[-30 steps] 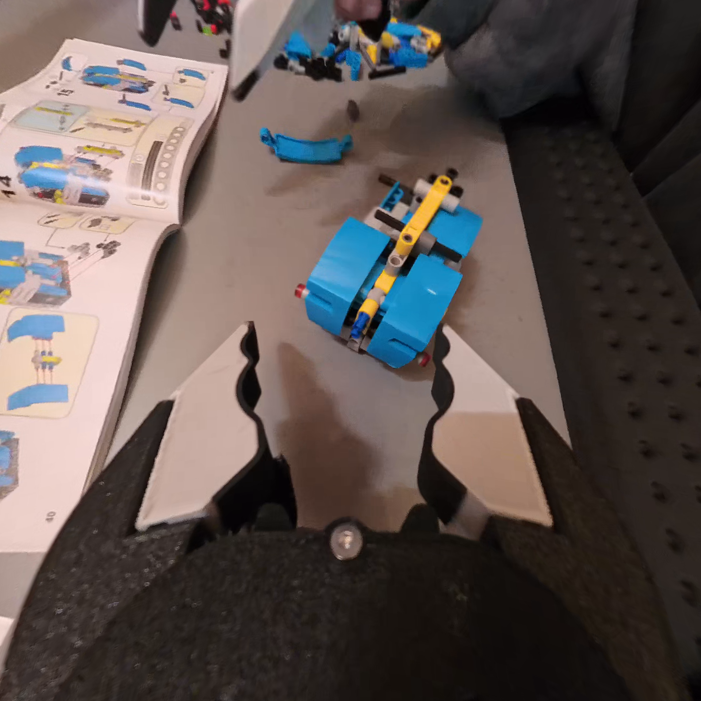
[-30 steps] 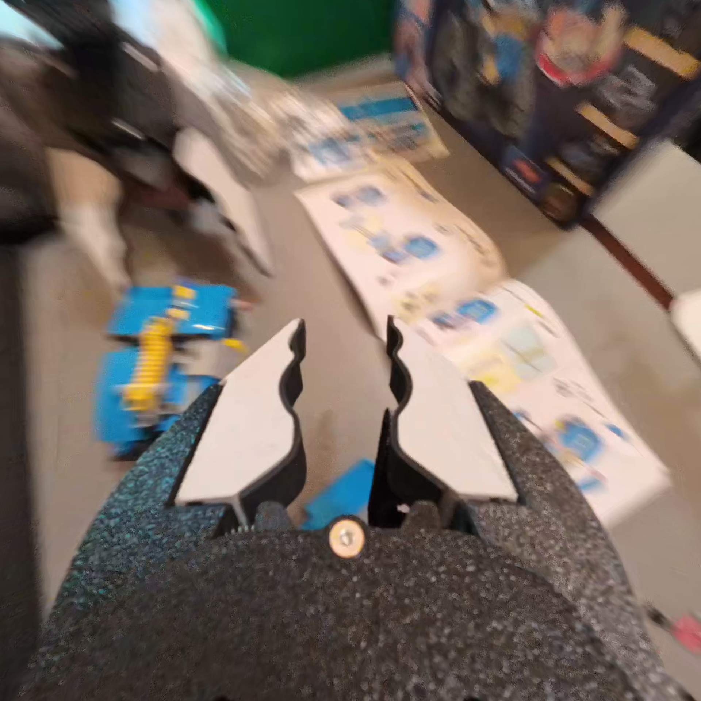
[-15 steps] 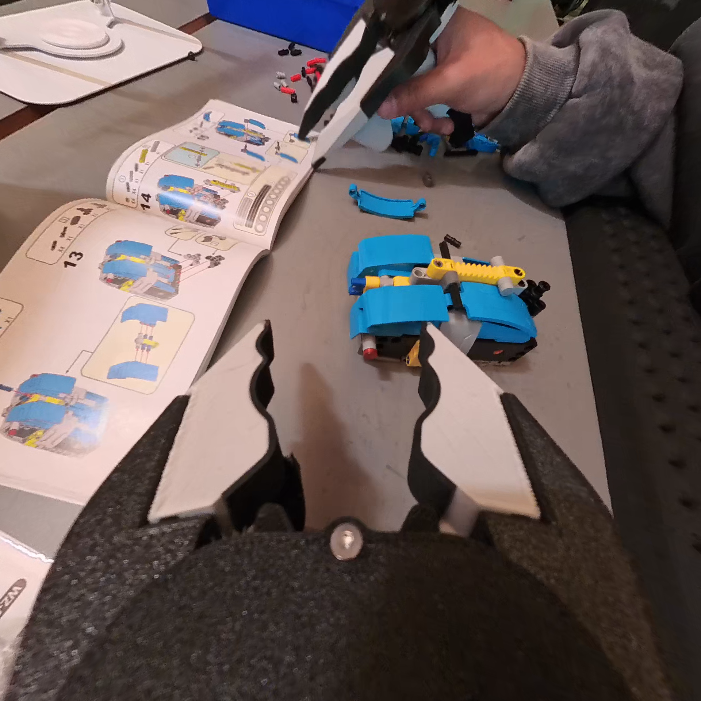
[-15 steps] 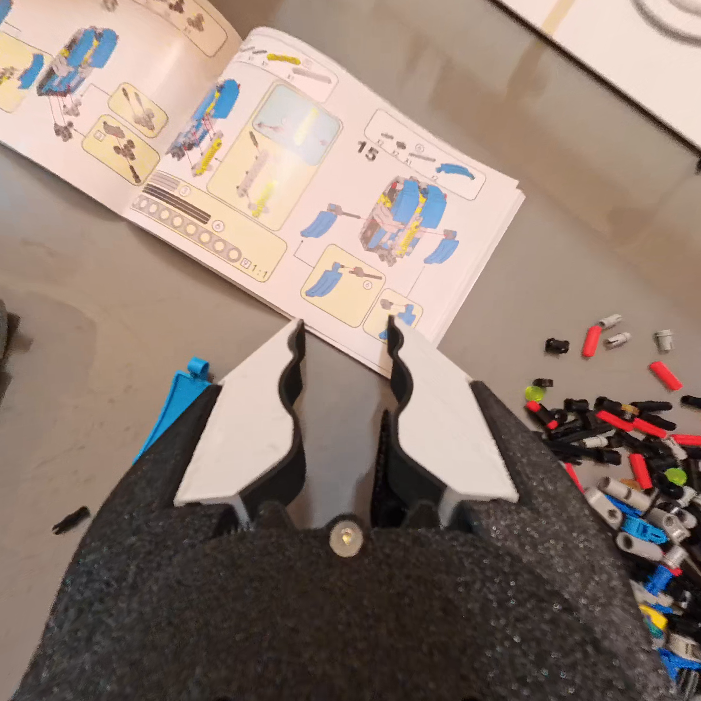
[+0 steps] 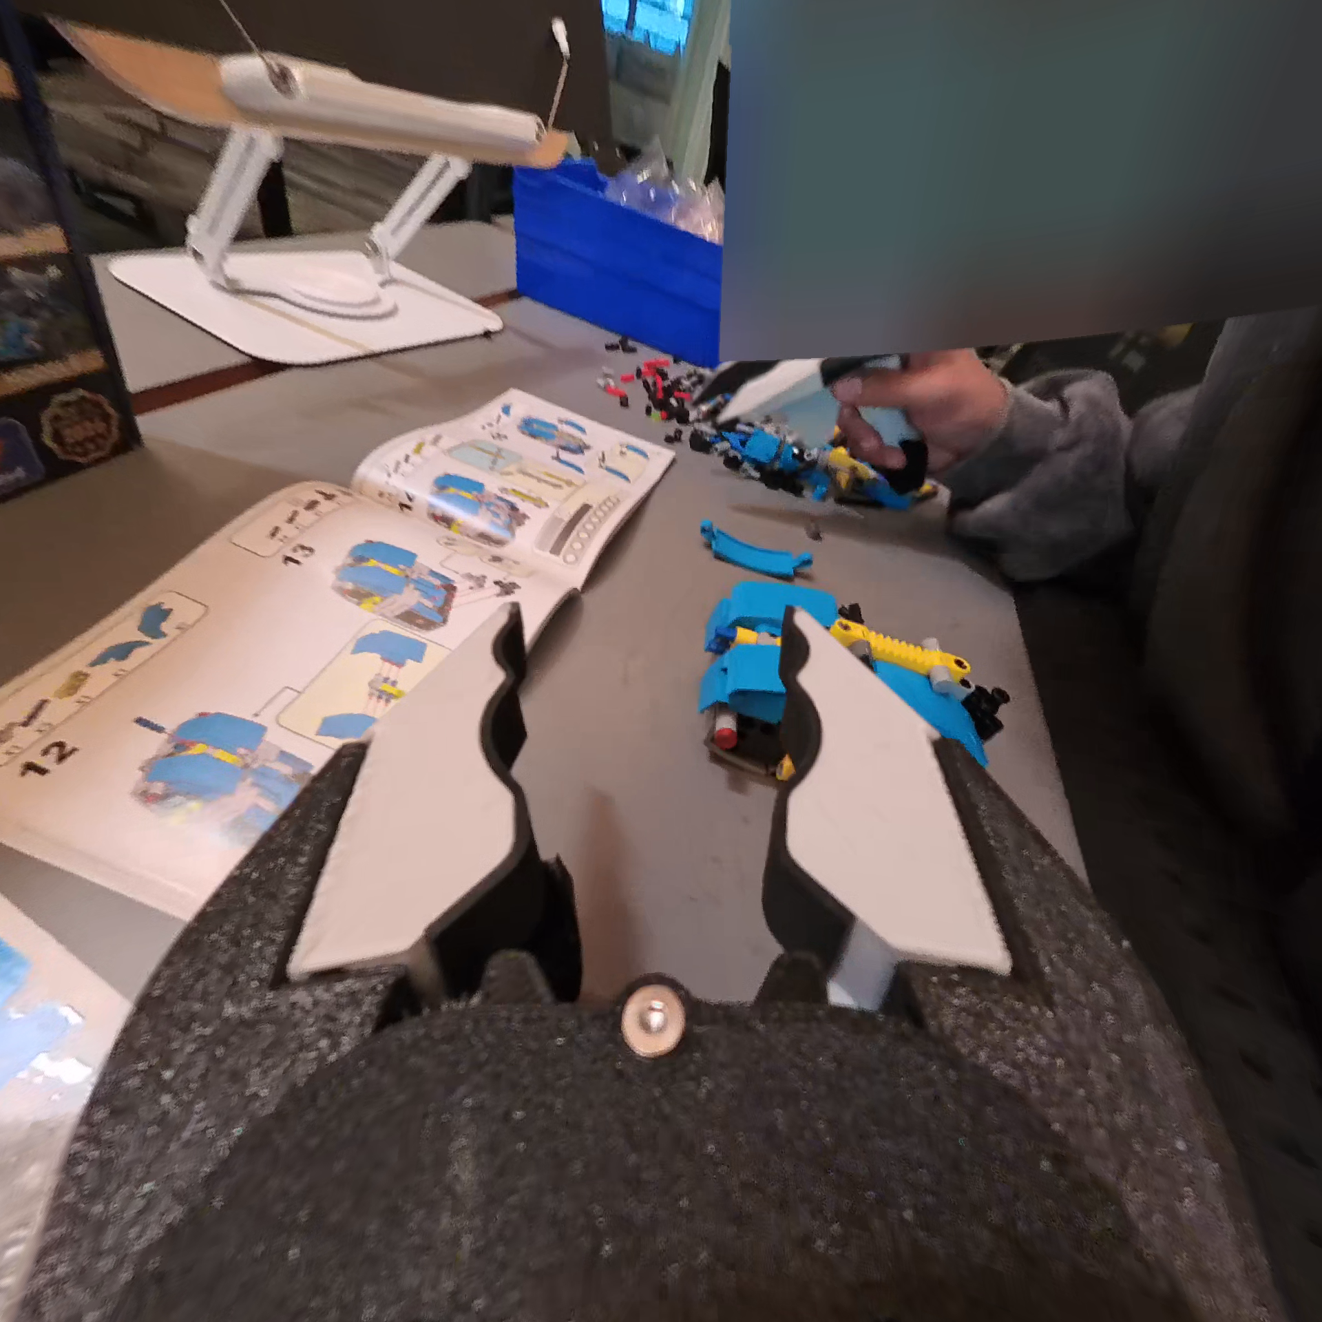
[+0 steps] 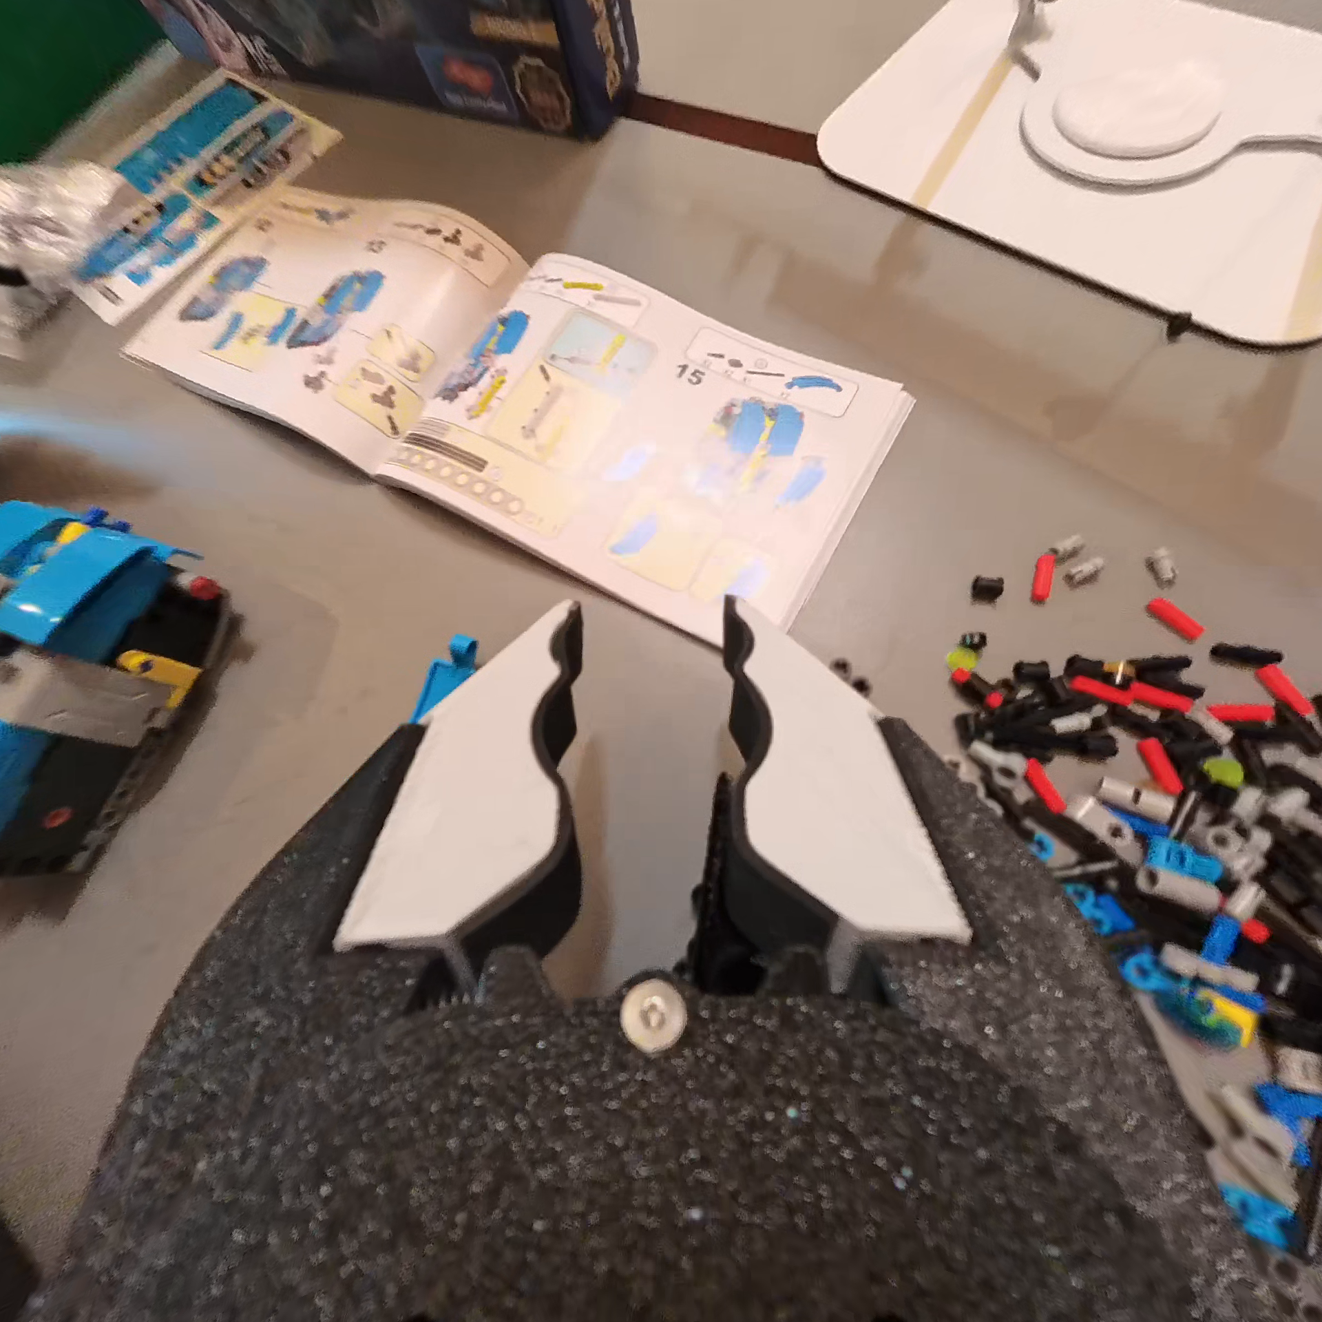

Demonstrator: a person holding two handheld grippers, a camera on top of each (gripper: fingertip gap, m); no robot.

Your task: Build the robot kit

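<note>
Left gripper (image 5: 647, 622) hangs over the grey surface (image 5: 629, 823), jaws wide, nothing btwn them. Its right finger overlaps, in view, the blue brick model (image 5: 758, 672) w/ a yellow toothed beam on top; whether they touch, can't tell. Just beyond the model lies a curved blue piece (image 5: 755, 556), apart from it. Open instruction booklet (image 5: 307, 622) sits to the left of the jaws, pages up.

Right gripper (image 6: 651, 622) is also above the surface, jaws partly open, empty. Tips point at the near edge of the booklet (image 6: 572, 400). A blue piece (image 6: 442, 676) peeks out beside its left finger. Loose pile of small parts (image 6: 1159, 772), black, red, grey, blue, lies to its right; the model (image 6: 79, 644) is off to the left. From the left wrist view a hand (image 5: 923, 408) in a grey sleeve holds that gripper by the pile.

Further back: white stand base (image 6: 1116, 164), blue bin (image 5: 615, 257), dark printed box (image 6: 443, 57).
</note>
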